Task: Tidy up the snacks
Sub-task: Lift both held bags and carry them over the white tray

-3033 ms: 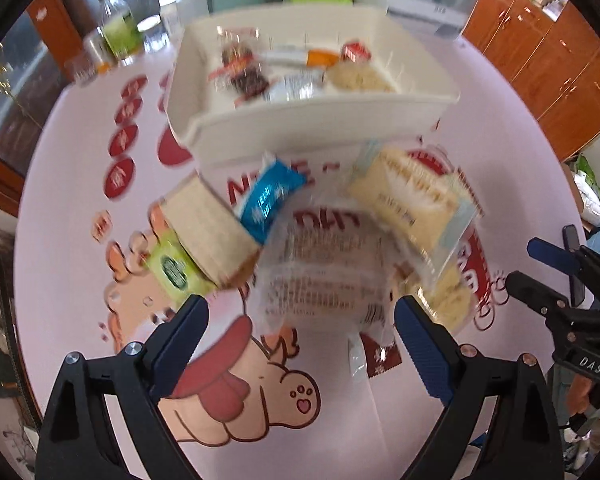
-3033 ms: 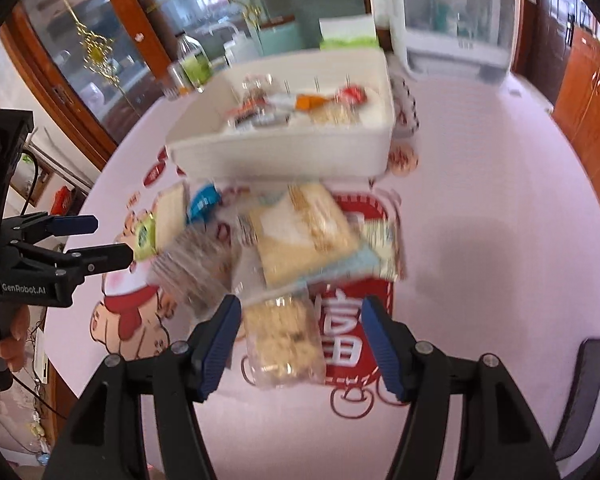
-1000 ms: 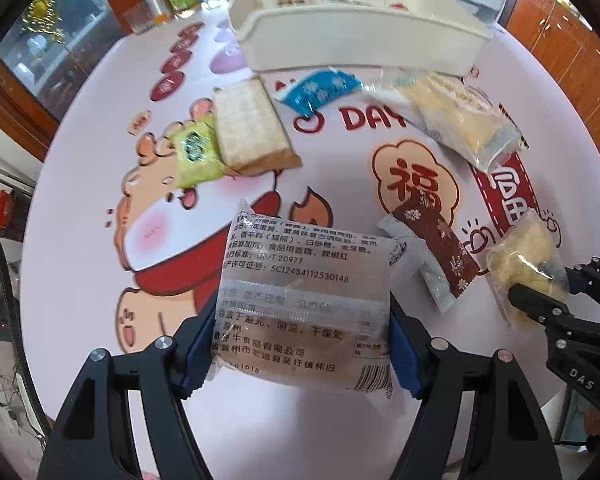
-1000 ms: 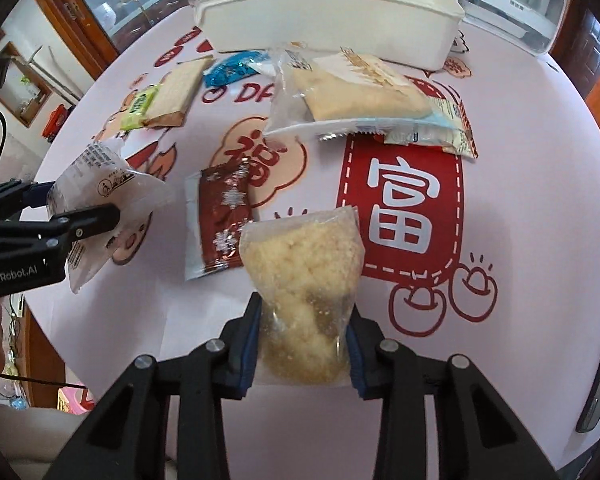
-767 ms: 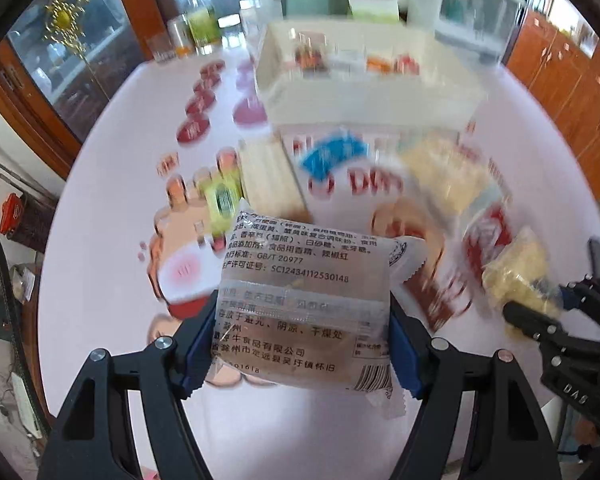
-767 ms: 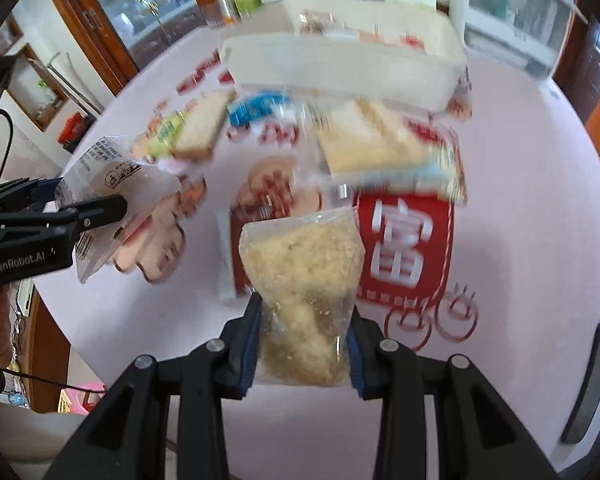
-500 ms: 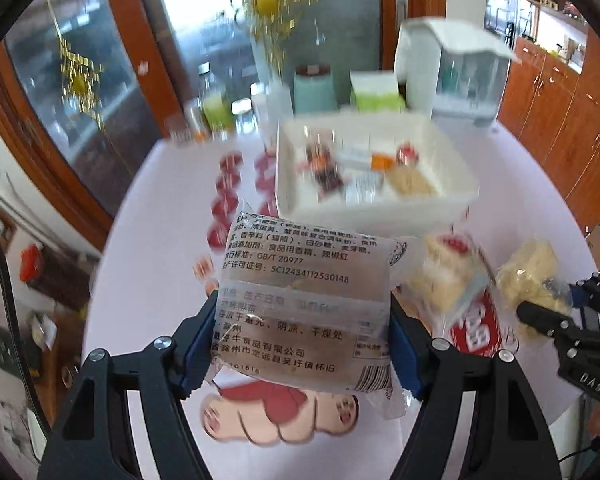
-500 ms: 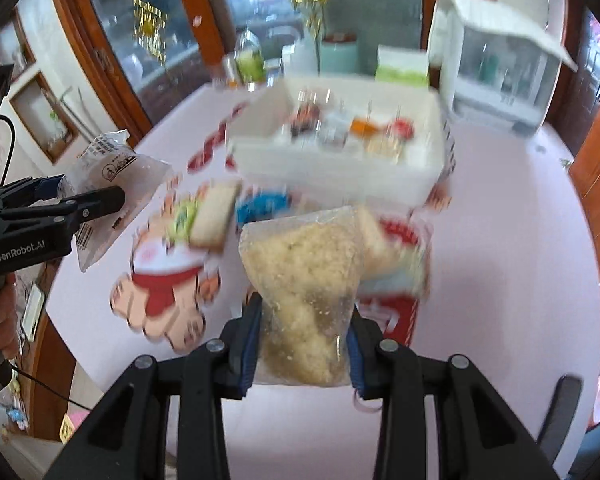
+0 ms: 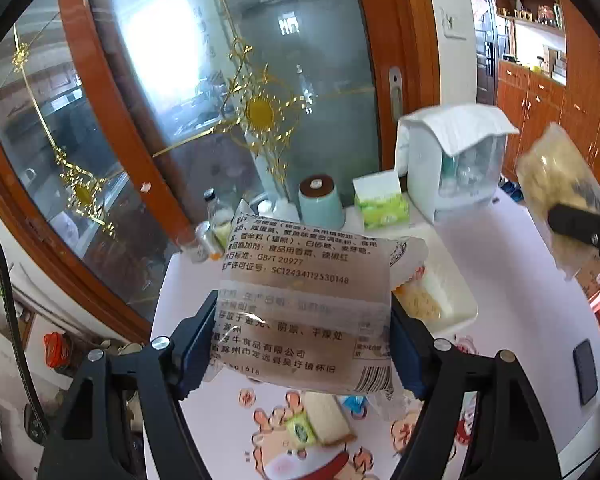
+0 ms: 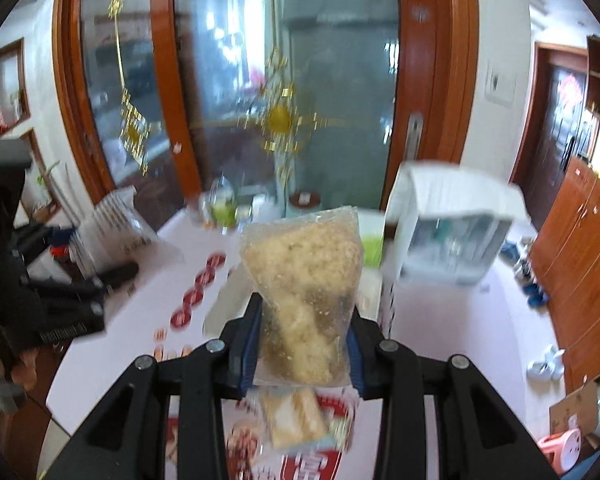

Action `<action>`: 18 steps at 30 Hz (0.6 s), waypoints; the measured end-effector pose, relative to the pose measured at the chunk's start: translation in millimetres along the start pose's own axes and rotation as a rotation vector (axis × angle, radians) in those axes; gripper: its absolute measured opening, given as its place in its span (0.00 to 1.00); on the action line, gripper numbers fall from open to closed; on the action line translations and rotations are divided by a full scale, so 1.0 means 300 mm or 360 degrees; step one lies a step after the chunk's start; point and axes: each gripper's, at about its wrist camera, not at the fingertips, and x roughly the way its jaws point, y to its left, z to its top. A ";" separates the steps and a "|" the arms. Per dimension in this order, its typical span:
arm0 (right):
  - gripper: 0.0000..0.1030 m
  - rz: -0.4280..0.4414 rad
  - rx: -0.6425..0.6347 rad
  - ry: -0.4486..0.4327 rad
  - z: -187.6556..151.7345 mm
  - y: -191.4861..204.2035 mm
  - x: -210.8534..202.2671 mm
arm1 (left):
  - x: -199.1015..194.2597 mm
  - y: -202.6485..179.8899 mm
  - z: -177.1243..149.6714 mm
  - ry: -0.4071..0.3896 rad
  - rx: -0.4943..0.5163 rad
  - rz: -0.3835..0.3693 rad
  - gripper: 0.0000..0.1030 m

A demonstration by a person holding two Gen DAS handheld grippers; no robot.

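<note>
My left gripper [image 9: 302, 346] is shut on a clear brownish snack packet [image 9: 304, 304] printed with black text, held high above the table. It also shows at the left of the right wrist view [image 10: 116, 228]. My right gripper [image 10: 306, 346] is shut on a clear bag of pale crumbly snack [image 10: 306, 296], also lifted high; this bag appears at the right of the left wrist view [image 9: 556, 188]. The white snack tray [image 9: 460, 308] sits on the table behind the left packet, mostly hidden. Loose snacks stay on the table: a sandwich cracker pack [image 9: 324, 424] and a pale packet [image 10: 292, 416].
A pink table with cartoon prints [image 9: 228, 432] lies below. At its far end stand a white appliance [image 9: 448, 164], a green tissue box [image 9: 380, 200], a teal canister [image 9: 320, 200] and bottles [image 9: 216, 220]. Glass doors with wood frames are behind. A dark phone [image 9: 584, 364] lies at the right.
Both grippers have risen and tilted up from the table with their packets still gripped. The view now shows the glass doors and the far end of the table.
</note>
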 end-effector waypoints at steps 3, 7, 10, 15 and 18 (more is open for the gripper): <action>0.36 -0.0040 0.0007 -0.0046 0.105 0.001 0.032 | 0.058 0.006 0.068 -0.0008 -0.0012 -0.0034 0.73; 0.36 -0.0083 0.0058 -0.0012 0.174 -0.007 0.157 | 0.172 0.010 0.120 0.0035 -0.0024 -0.0077 0.73; 0.36 -0.0079 0.0122 0.0056 0.178 -0.020 0.265 | 0.285 0.010 0.117 0.0104 -0.0066 -0.0149 0.73; 0.36 -0.0080 0.0244 0.0192 0.154 -0.053 0.466 | 0.488 -0.011 0.082 0.0220 -0.0112 -0.0238 0.73; 0.36 -0.0111 0.0283 0.0279 0.136 -0.067 0.584 | 0.611 -0.034 0.062 0.0301 -0.0136 -0.0272 0.73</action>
